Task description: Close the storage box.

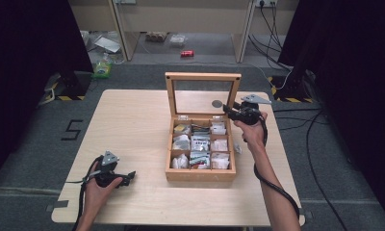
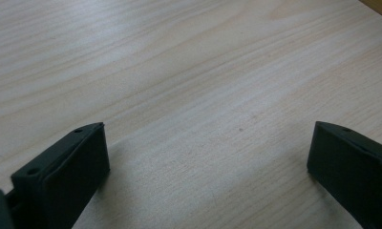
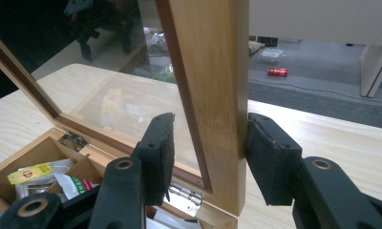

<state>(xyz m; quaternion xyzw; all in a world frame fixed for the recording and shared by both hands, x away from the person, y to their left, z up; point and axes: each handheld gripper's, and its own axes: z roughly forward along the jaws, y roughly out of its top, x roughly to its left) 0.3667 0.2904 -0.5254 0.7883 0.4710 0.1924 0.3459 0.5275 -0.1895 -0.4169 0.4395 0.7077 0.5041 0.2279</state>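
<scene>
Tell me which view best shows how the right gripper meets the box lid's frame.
The right gripper view: the right gripper straddles the upright lid frame, one pad against its outer edge, the other beside the glass. The high view shows the gripper at the lid's right side, too small for contact. The left gripper view shows bare table.

**Wood, glass and matt black plastic**

The table is pale wood with a fine grain and a smooth, faintly sheened top. The box is warmer, honey-toned wood, smooth and satin. Its lid is a wooden frame around a clear, glossy pane that mirrors the room, hung on shiny metal hinges. Paper and glossy packets fill the compartments. The right gripper and left gripper are matt black plastic; the right's pads look rubbery.
</scene>
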